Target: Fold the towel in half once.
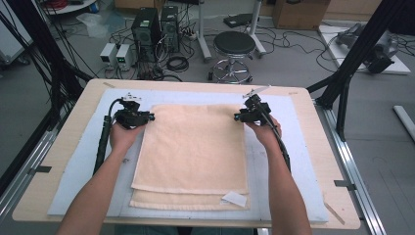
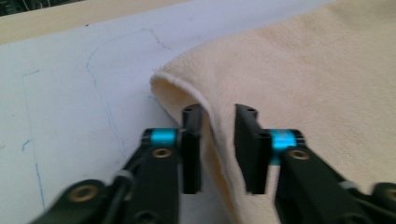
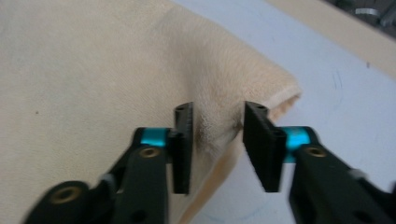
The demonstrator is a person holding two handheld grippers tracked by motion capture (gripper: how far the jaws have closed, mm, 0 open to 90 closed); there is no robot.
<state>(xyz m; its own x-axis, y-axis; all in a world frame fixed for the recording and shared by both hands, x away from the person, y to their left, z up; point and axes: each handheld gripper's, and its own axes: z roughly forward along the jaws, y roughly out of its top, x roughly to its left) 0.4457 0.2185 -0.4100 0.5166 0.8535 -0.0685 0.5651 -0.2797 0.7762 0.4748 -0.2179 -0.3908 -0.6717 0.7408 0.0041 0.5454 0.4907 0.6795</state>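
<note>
Blue mat [image 1: 88,161] bare left, right of towel [image 1: 195,147]; towel fold between both jaws.

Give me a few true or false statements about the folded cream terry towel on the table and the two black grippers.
1. The folded cream terry towel lies on a pale blue mat. True.
2. The left gripper is at the towel's near edge. False: it is at a far corner.
3. The right gripper has its jaws apart, towel edge between them. True.
4. A red cup stands on the towel. False: there is none.
5. A white tag shows near the towel's near edge. True.
</note>
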